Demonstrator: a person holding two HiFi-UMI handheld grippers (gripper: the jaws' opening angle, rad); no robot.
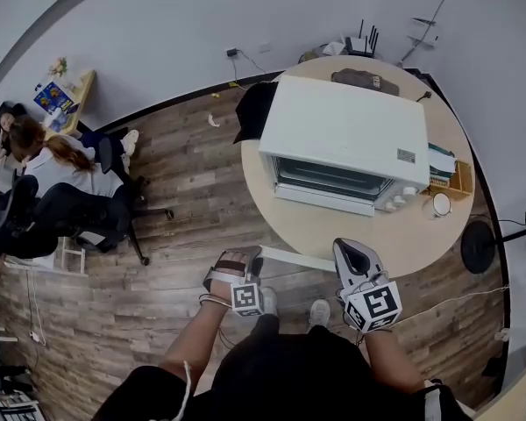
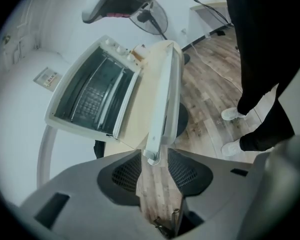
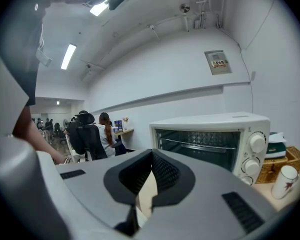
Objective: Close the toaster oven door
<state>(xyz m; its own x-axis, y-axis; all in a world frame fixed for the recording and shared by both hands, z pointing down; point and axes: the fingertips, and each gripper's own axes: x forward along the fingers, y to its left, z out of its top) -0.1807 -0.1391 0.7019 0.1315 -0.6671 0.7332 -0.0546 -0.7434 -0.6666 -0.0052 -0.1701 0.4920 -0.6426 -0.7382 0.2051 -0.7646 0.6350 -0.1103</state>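
Observation:
A white toaster oven stands on a round beige table with its door dropped open toward me. The door's white handle bar lies along the table's near edge. In the left gripper view the oven's dark cavity is open, and the near end of the handle bar sits between the left gripper's open jaws without being squeezed. That left gripper is at the bar's left end. My right gripper hovers by the bar's right end, shut and empty. It faces the oven front.
A wicker basket and a white cup stand right of the oven, with a dark object behind it. A person sits in an office chair at the far left. A floor fan stands right of the table.

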